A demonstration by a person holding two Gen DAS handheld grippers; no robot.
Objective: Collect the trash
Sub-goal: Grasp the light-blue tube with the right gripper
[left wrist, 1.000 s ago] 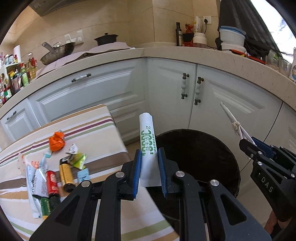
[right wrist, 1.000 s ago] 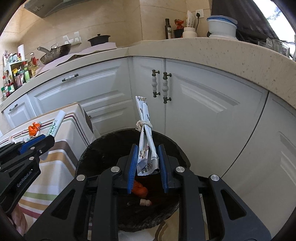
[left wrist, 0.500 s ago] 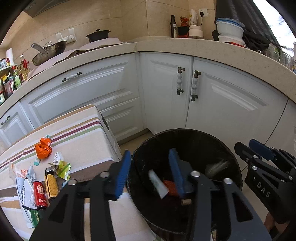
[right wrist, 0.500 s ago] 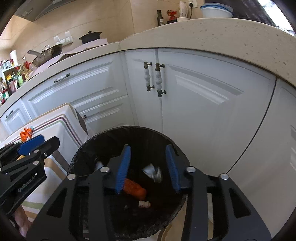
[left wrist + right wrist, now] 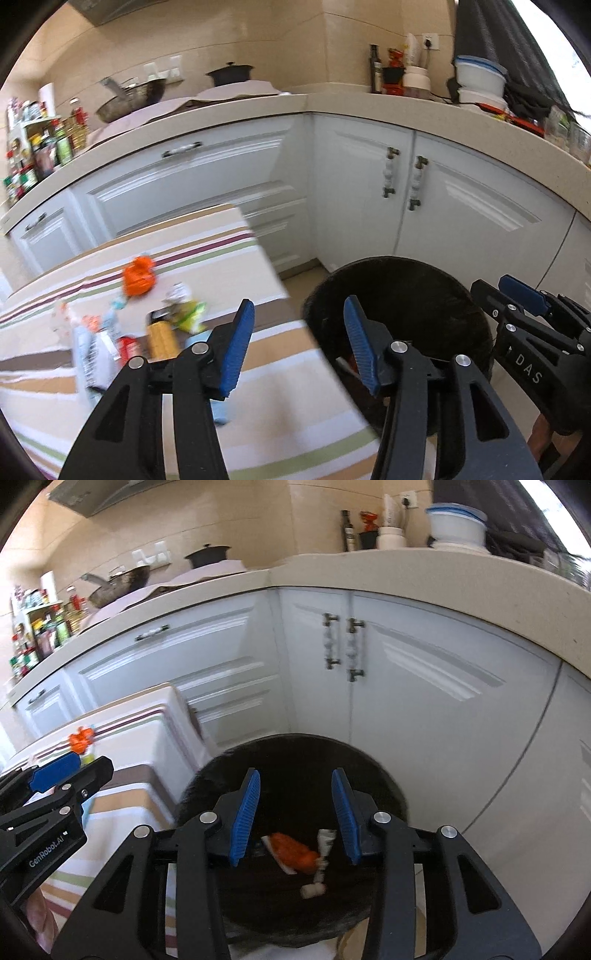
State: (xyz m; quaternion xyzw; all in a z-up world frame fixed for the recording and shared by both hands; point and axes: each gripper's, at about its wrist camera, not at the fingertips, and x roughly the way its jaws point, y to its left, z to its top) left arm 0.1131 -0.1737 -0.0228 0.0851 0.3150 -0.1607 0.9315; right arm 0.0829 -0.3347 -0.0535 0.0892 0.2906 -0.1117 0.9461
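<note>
Both grippers grip nothing: the left gripper [image 5: 299, 343] is spreading its jaws over the striped table [image 5: 280, 398] edge, the right gripper [image 5: 295, 812] parted above the black bin [image 5: 207, 775]. Wrappers [image 5: 155, 325] lie at ten o'clock; dropped trash [image 5: 295, 853] sits inside the bin.

I worked in a home kitchen: white cabinets [image 5: 236, 173], a worktop [image 5: 424, 114] carrying a wok [image 5: 129, 98], pot [image 5: 229, 74] and bottles [image 5: 55, 147].

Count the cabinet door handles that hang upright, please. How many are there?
2, side by side on the white doors behind the bin: the left handle and the right handle. Others may be out of view.
</note>
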